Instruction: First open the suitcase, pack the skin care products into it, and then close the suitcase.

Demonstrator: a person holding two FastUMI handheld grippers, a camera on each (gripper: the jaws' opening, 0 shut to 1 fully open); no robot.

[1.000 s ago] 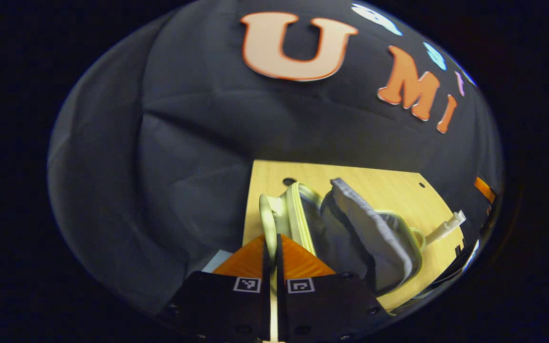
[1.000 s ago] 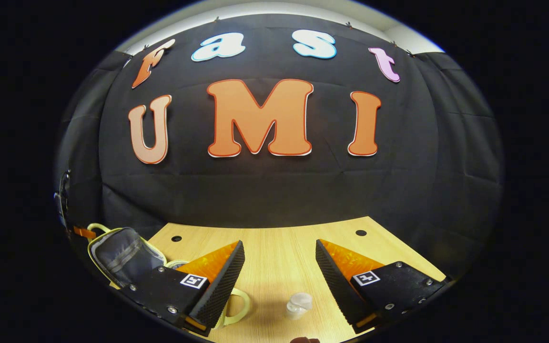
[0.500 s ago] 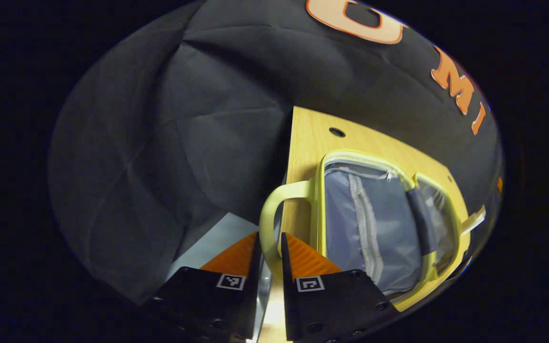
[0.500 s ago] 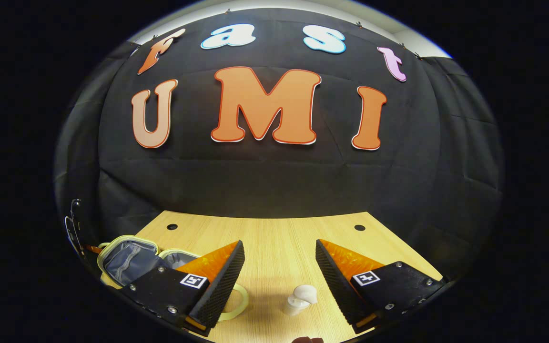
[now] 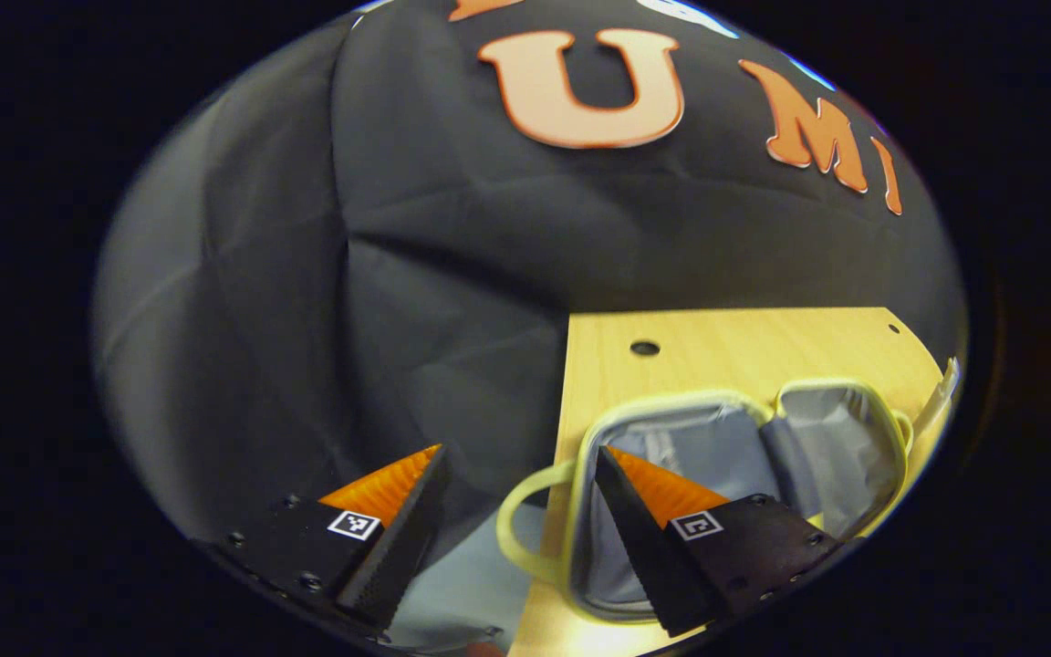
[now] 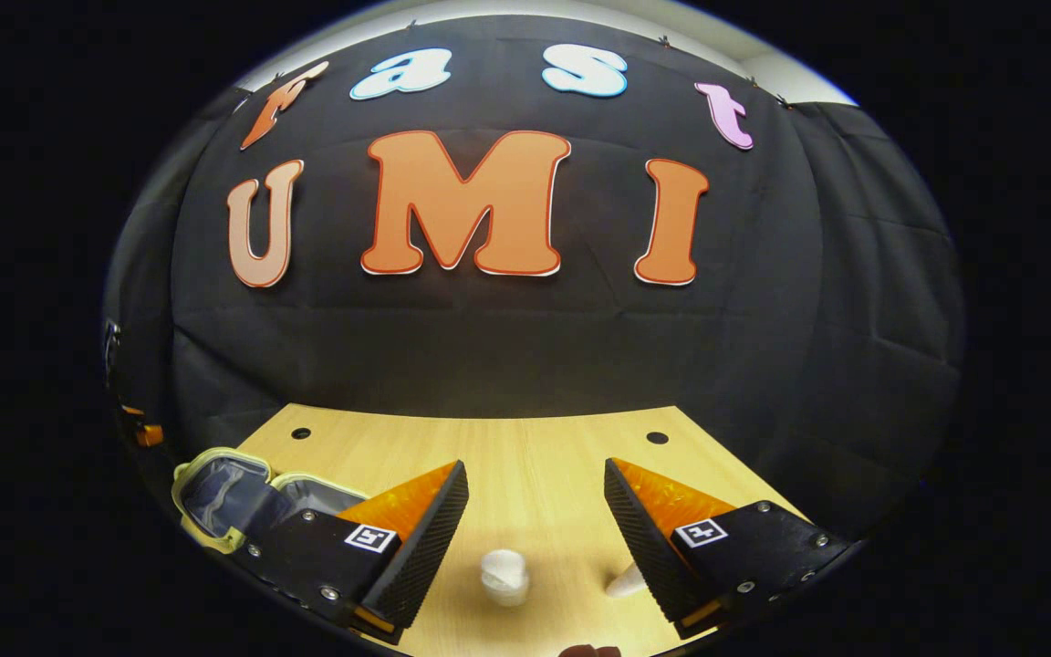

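Suitcase, small grey fabric with pale-green trim, lies open lower right; both tools wide open, empty. Risk: white bottle tips if nudged.

left tongs spread, right tongs spread

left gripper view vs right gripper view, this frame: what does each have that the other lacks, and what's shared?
Left gripper view has the left gripper, jaws open, and the suitcase's pale green handle loop between its fingers, at the table's edge.

Right gripper view has the right gripper, jaws open, a small white bottle standing on the table between the fingers, and a second white item partly behind the right-hand finger.

Both have the suitcase lying open, grey lining up, and the wooden table.
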